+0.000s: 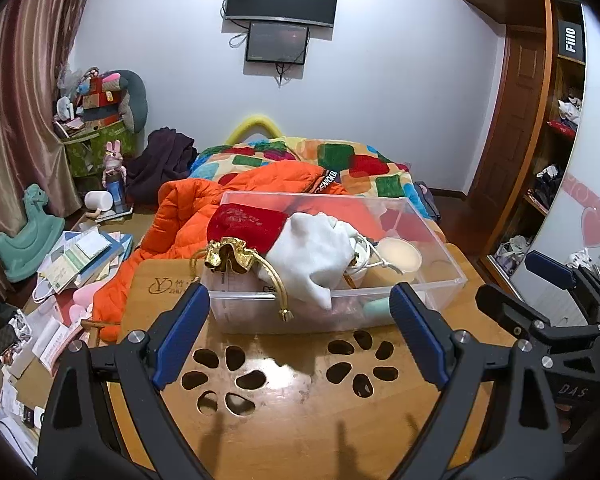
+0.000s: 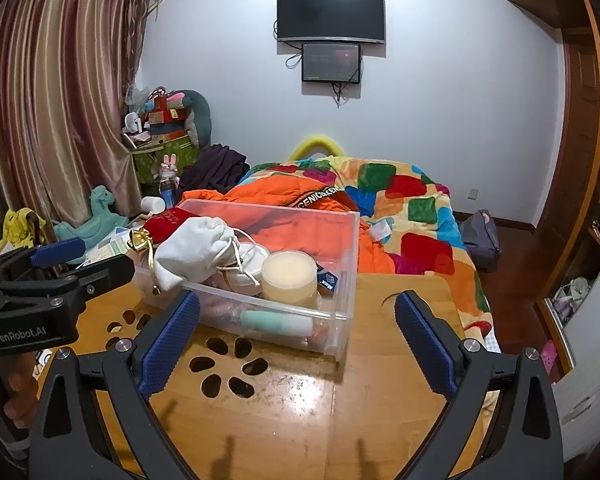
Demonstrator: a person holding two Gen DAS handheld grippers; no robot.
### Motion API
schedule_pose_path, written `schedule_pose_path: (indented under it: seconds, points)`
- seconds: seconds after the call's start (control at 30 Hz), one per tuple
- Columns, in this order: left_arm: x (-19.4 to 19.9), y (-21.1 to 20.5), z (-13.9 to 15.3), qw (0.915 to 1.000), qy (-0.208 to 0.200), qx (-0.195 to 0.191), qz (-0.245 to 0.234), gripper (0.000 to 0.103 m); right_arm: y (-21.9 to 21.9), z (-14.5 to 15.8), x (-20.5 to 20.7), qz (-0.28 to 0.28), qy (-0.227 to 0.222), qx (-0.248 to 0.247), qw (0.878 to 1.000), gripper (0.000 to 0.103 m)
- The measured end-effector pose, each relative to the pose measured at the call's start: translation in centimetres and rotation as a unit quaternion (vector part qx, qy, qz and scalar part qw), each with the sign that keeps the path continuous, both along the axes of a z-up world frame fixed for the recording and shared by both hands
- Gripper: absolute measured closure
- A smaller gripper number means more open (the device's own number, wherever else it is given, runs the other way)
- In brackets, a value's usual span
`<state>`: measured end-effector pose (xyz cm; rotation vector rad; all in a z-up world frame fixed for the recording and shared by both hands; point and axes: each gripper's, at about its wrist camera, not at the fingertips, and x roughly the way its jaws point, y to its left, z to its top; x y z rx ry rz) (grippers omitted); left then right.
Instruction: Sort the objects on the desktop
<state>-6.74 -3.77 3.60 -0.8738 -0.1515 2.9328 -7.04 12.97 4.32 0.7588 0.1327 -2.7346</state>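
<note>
A clear plastic bin (image 1: 436, 280) (image 2: 340, 312) stands on the wooden bed table (image 1: 300, 420) (image 2: 380, 380). It holds a red pouch with a gold top (image 1: 252, 220) (image 2: 168, 220), a white drawstring bag (image 1: 320, 256) (image 2: 196, 248), a cream round jar (image 1: 400, 254) (image 2: 290, 276), a mint tube (image 1: 376, 306) (image 2: 276, 320) and a small blue box (image 2: 326, 280). My left gripper (image 1: 300, 300) is open and empty just in front of the bin. My right gripper (image 2: 298, 312) is open and empty, its jaws either side of the bin's near corner.
The table has paw-shaped cut-outs (image 1: 224, 376) (image 2: 228, 364). An orange jacket (image 1: 188, 216) and a colourful quilt (image 2: 412, 208) lie on the bed behind. Papers and boxes (image 1: 80, 256) clutter the left. A wardrobe (image 1: 540, 140) stands at the right.
</note>
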Motion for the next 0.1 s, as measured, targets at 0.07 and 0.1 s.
schedule_pose_path:
  seconds: [0.07,0.1]
  points:
    - [0.15,0.03,0.06,1.0,0.0,0.0,0.001,0.011,0.23,-0.15,0.04,-0.003,-0.004,-0.002,1.0,0.005]
    - [0.18,0.03,0.08,1.0,0.0,0.001,0.001,0.011,0.31,-0.21,0.08,-0.003,-0.006,-0.003,1.0,0.005]
